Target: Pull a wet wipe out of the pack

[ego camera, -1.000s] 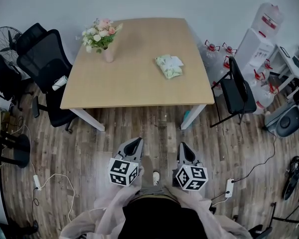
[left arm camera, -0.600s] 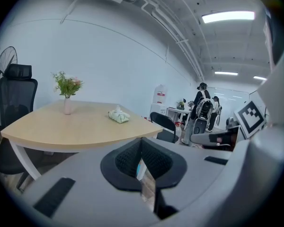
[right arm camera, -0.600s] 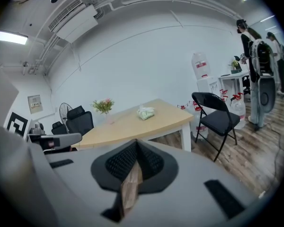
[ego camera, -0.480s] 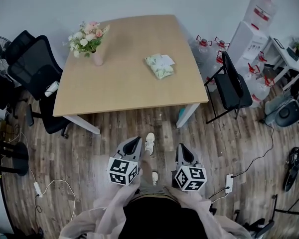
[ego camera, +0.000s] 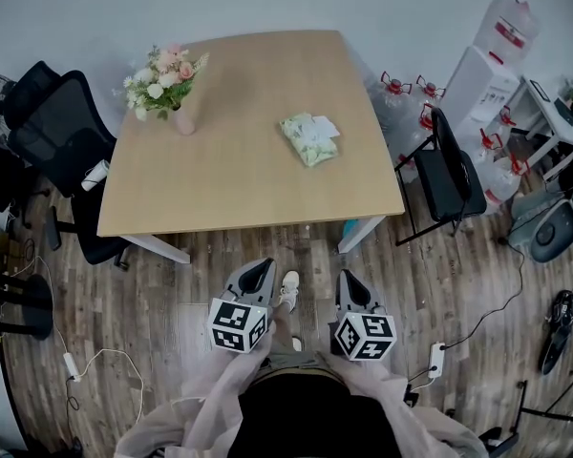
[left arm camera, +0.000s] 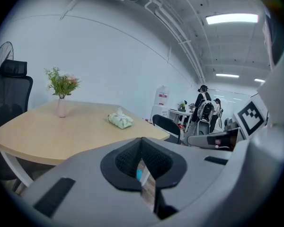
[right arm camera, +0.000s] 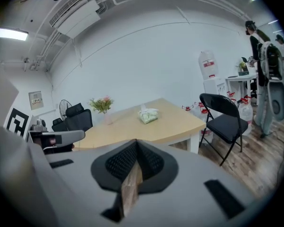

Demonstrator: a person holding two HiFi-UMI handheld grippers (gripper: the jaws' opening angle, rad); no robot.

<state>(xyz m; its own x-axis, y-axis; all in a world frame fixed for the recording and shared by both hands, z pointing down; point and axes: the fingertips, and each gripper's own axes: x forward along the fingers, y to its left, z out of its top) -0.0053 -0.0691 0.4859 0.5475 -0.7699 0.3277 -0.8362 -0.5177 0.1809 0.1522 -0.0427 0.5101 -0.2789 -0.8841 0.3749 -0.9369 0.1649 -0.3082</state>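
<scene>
The table's (ego camera: 220, 194) near edge is open to approach. A flower vase (ego camera: 181, 119) occupies the far left corner. An office chair (ego camera: 53, 132) flanks the left edge, a folding chair (ego camera: 454, 175) the right. The wet wipe pack (ego camera: 308, 139) lies toward the right edge.

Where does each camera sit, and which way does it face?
Head view: on the head, steeply down at table and floor; left gripper, right gripper, sleeves show.
Left gripper view: on that gripper, along its shut jaws toward the table; right gripper's cube at right.
Right gripper view: likewise; left gripper's cube at left.
Shared: all show the wipe pack.

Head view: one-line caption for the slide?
Person faces the wooden table, left tongs and right tongs shut and empty, wet wipe pack lying on it.
</scene>
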